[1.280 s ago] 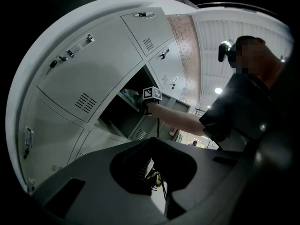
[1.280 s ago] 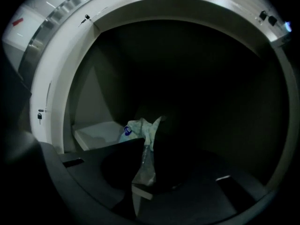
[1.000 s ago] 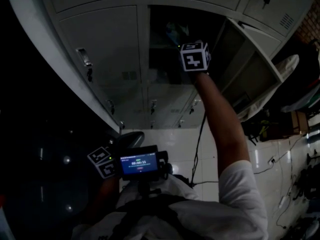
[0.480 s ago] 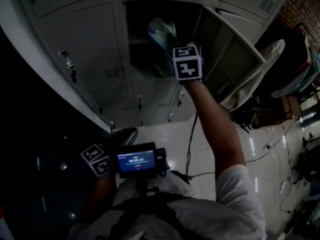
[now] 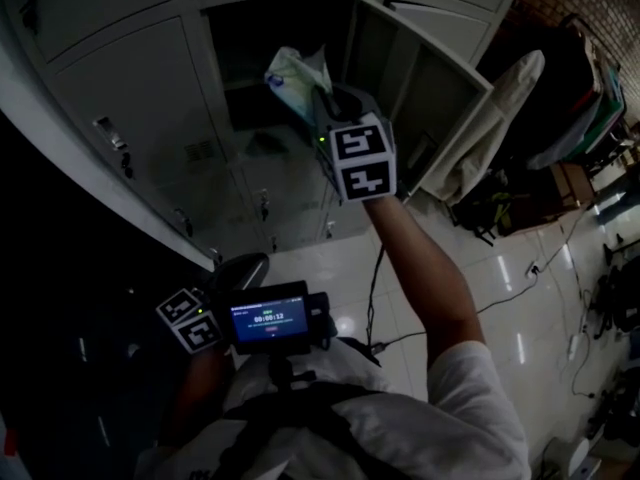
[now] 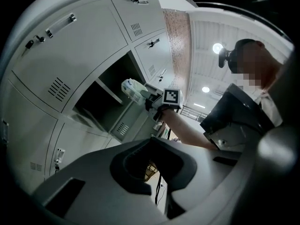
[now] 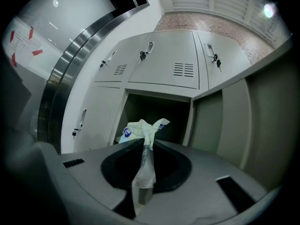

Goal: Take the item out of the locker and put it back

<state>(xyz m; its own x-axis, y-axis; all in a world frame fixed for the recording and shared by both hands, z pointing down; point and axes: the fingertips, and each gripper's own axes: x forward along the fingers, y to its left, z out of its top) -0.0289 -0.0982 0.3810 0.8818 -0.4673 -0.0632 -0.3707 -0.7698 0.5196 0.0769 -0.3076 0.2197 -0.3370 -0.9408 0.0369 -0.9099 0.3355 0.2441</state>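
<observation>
A crumpled white plastic bag [image 5: 293,76] with blue print hangs in front of the open locker compartment [image 5: 262,30]. My right gripper [image 5: 320,103] is shut on the bag's twisted neck [image 7: 143,159], and the bag's body [image 7: 140,128] sticks up beyond the jaw tips. In the left gripper view the bag [image 6: 131,89] and right gripper [image 6: 150,98] are outside the dark compartment [image 6: 101,97]. My left gripper [image 5: 245,268] is held low by my chest; its jaws [image 6: 151,139] meet at the tips with nothing between them.
The open locker's door [image 5: 425,78] swings out to the right. Closed grey lockers [image 5: 110,78] with keys surround it. A pale cloth-covered board [image 5: 497,118] leans at the right, and cables [image 5: 500,303] lie on the glossy tiled floor. A small screen device [image 5: 270,320] sits at my chest.
My right gripper has drawn back out of the locker with the bag, which now shows fully in front of the opening. My left gripper has shifted only a little.
</observation>
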